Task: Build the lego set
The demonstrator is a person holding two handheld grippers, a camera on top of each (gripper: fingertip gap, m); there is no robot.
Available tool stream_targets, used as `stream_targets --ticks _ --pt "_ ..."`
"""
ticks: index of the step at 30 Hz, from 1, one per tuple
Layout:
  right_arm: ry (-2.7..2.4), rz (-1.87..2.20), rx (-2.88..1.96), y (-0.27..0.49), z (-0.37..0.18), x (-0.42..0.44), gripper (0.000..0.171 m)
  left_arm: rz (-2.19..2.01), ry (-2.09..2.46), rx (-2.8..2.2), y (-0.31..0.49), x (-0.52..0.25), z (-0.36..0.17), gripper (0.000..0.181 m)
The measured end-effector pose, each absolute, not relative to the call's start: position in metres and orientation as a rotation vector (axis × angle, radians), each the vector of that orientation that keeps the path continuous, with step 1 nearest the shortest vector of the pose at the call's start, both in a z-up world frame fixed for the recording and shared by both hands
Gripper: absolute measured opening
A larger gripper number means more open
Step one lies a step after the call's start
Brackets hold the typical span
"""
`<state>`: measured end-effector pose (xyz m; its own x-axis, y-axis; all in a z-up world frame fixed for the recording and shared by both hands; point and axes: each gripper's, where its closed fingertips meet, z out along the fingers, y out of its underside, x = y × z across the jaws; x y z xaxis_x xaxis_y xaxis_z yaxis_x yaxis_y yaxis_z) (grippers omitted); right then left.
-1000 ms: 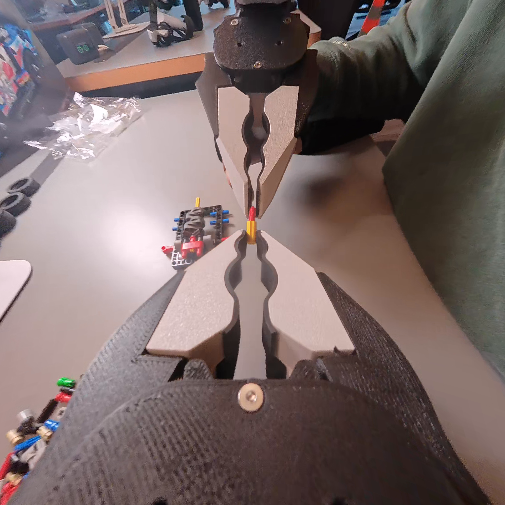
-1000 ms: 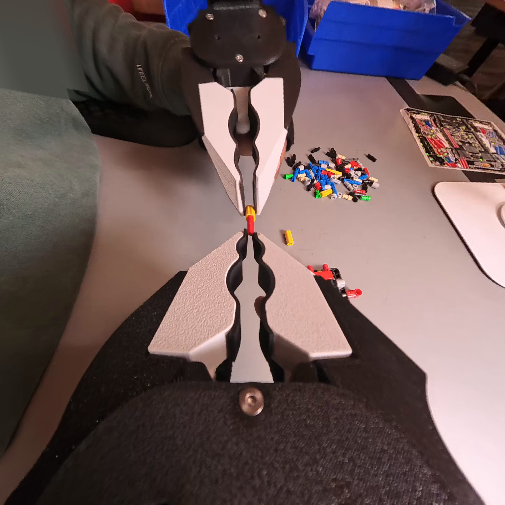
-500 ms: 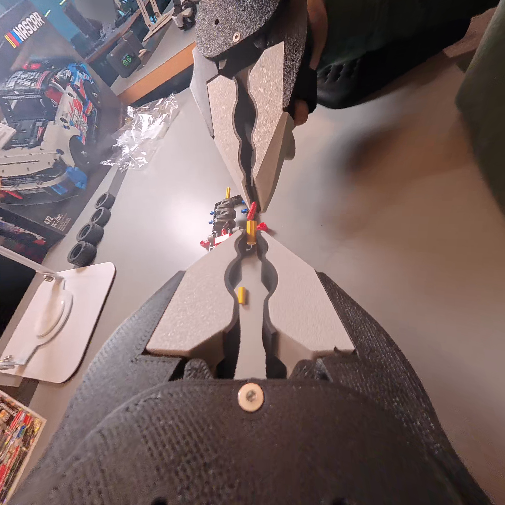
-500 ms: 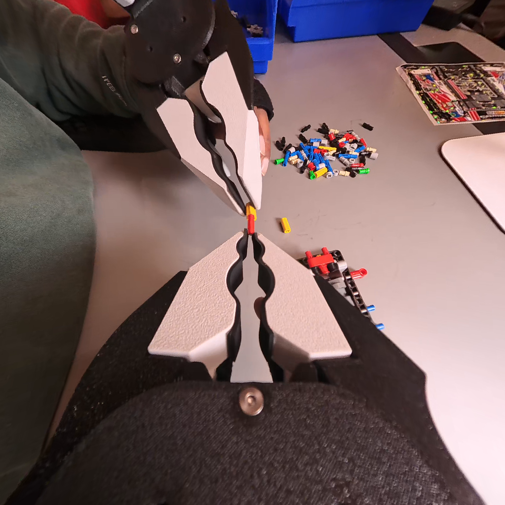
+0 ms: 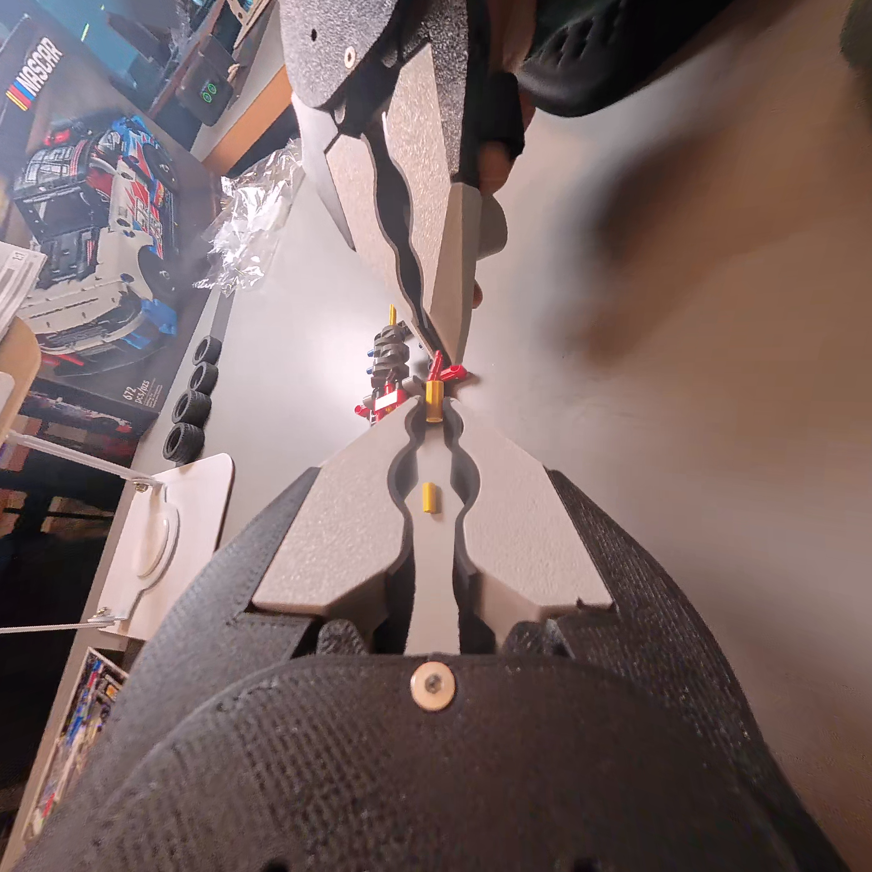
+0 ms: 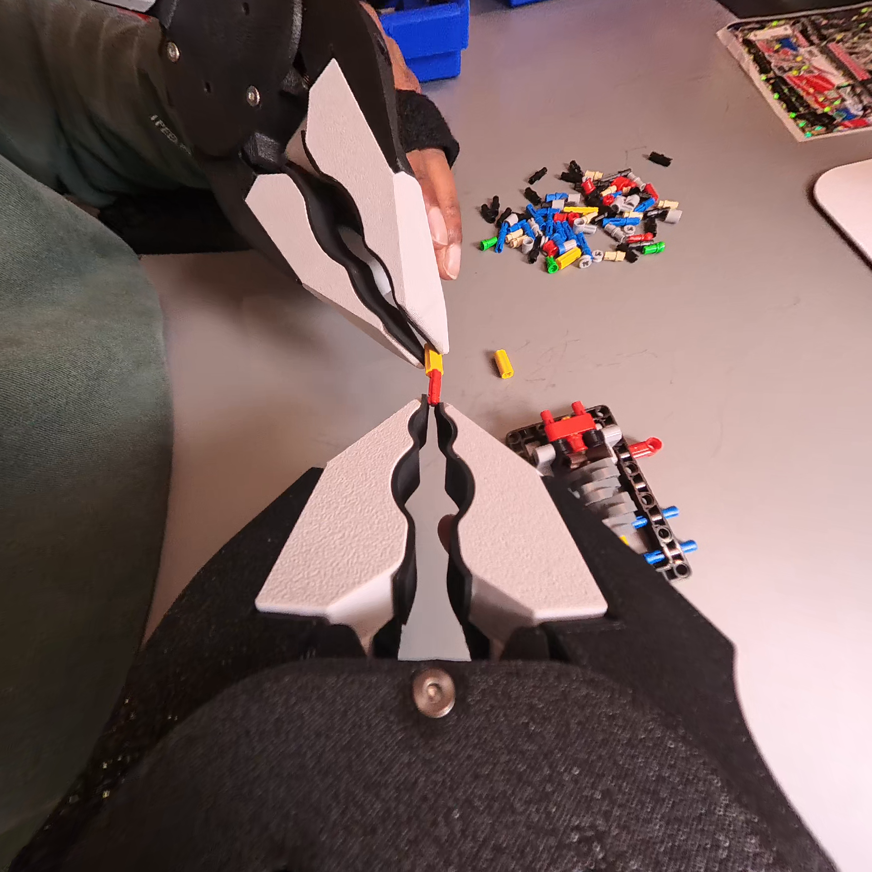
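Observation:
My left gripper [image 5: 433, 411] is shut on a short yellow connector [image 5: 433, 398], held above the table. My right gripper [image 6: 431, 406] is shut on a red pin [image 6: 433, 386]. The two grippers point tip to tip at an angle. The red pin's end meets the yellow connector [image 6: 433, 361] at the left gripper's tips [image 6: 430, 351]. The right gripper [image 5: 436, 351] comes down from above in the left wrist view, with the red pin [image 5: 436, 369] tilted. The partly built black, grey and red frame [image 6: 608, 486] lies on the table to the right; it also shows in the left wrist view [image 5: 389, 373].
A loose yellow connector [image 6: 504, 363] lies on the grey table near the tips. A pile of small coloured pins [image 6: 585, 217] is farther back. An instruction booklet [image 6: 811, 61], a blue bin [image 6: 424, 28], the set's box [image 5: 94, 212], several tyres [image 5: 193, 406], a plastic bag [image 5: 250, 236] and a white plate [image 5: 174, 533] ring the area. My two grippers' fingertips are within a few centimetres of each other. Both grippers' tips are roughly 35 centimetres from the white plate [image 5: 174, 533].
Both grippers have swung from facing head-on to meeting at an angle. They still hold the red pin and yellow connector end to end. The frame has come into the right wrist view.

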<state>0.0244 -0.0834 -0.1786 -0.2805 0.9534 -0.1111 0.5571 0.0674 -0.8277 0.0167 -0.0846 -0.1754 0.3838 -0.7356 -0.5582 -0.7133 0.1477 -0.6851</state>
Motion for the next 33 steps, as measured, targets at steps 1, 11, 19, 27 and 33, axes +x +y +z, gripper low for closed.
stream_targets --ticks 1,11,19,27,33 --pt "-1.888 1.11 -1.507 -0.084 -0.18 0.025 0.001 -0.013 1.342 -1.564 -0.085 0.017 -0.176 0.005" --pt "-1.904 1.129 -1.558 -0.086 -0.184 0.027 0.001 0.041 1.396 -1.537 -0.087 0.019 -0.181 0.005" --pt "-1.9 1.215 -1.609 -0.09 -0.186 0.029 0.0 0.031 1.404 -1.517 -0.09 0.021 -0.18 0.005" --pt "-1.915 1.268 -1.615 -0.095 -0.184 0.03 0.0 0.024 1.449 -1.506 -0.096 0.024 -0.182 0.005" --pt "-1.934 1.262 -1.64 -0.097 -0.189 0.031 0.0 0.039 1.468 -1.541 -0.095 0.025 -0.19 0.005"
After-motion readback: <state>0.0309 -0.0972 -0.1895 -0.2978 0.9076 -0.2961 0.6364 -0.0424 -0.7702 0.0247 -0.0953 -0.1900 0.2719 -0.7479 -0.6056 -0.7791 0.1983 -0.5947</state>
